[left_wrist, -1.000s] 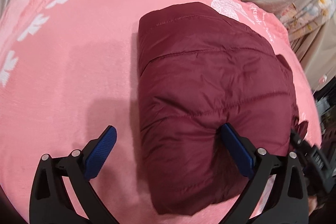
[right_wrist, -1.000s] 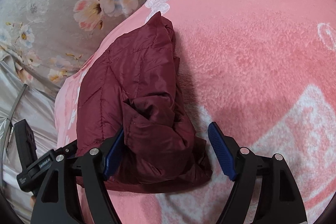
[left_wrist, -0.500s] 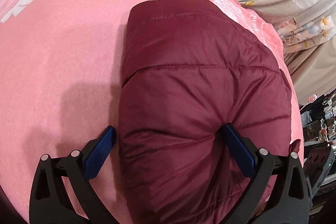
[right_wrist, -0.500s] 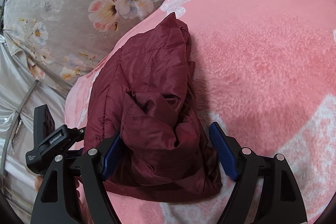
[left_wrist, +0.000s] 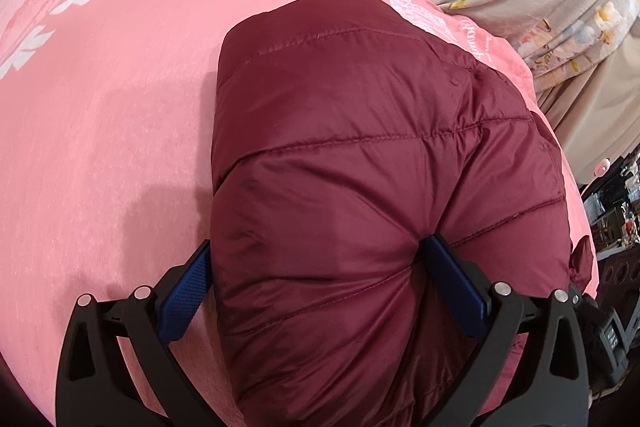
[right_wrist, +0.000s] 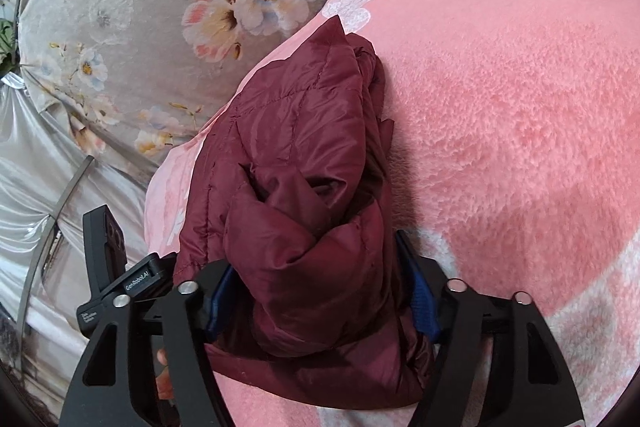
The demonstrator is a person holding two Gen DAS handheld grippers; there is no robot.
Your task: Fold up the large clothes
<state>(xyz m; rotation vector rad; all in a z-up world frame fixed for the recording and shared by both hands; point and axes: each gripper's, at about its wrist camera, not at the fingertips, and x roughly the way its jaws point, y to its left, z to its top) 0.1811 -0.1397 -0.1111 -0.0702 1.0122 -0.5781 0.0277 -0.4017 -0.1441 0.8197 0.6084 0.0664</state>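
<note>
Folded maroon jacket point(left_wrist: 360, 187) lay on pink blanket point(left_wrist: 104, 115), near blanket's edge beside floral sheet point(right_wrist: 132, 11). Left gripper point(left_wrist: 316, 279) straddled jacket's near end, jaws wide: one pad pressed into padding, other beside jacket's edge, so no clench. Right gripper point(right_wrist: 320, 303) sat at jacket's bunched end, jaws closing, blue pads point(right_wrist: 422, 303) touching and squeezing bundle between them.
</note>
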